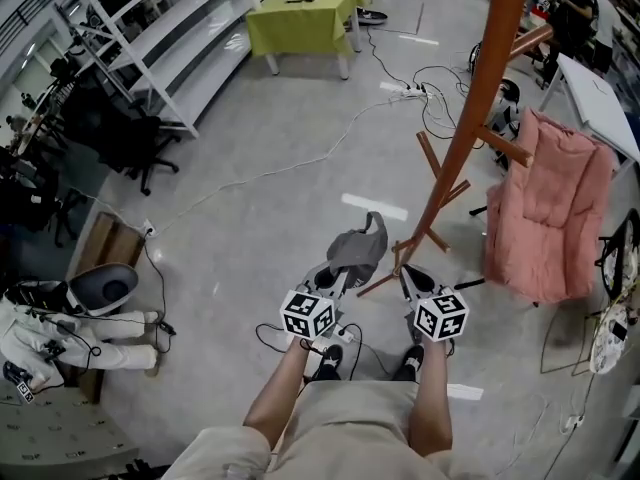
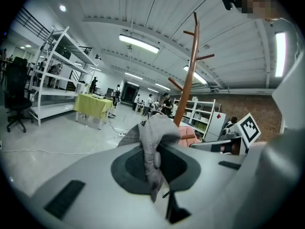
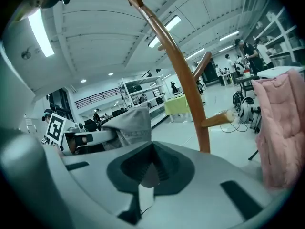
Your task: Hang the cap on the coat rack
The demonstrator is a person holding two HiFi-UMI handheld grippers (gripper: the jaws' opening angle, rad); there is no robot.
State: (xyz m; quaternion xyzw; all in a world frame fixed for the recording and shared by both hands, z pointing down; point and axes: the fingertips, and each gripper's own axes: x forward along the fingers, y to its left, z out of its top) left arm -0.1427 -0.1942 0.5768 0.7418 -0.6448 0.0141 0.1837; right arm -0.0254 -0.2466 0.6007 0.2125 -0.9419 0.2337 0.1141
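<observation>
A grey cap [image 1: 358, 250] hangs from my left gripper [image 1: 340, 273], which is shut on a fold of its fabric [image 2: 153, 168]. The cap [image 2: 155, 132] bunches up above the jaws in the left gripper view. My right gripper [image 1: 410, 276] is held just to the right of the cap, jaws shut with nothing between them [image 3: 150, 168]. The wooden coat rack [image 1: 470, 118] stands right in front, its pole [image 3: 183, 80] leaning up past both grippers. A peg [image 3: 219, 119] sticks out low on the right. In the right gripper view the cap [image 3: 128, 125] shows at left.
A pink padded chair [image 1: 550, 208] stands right of the rack. Cables [image 1: 300, 163] run across the grey floor. A green-covered table [image 1: 300, 18] and white shelving [image 1: 170, 38] are at the back left. A white suited figure [image 1: 50, 328] lies at left.
</observation>
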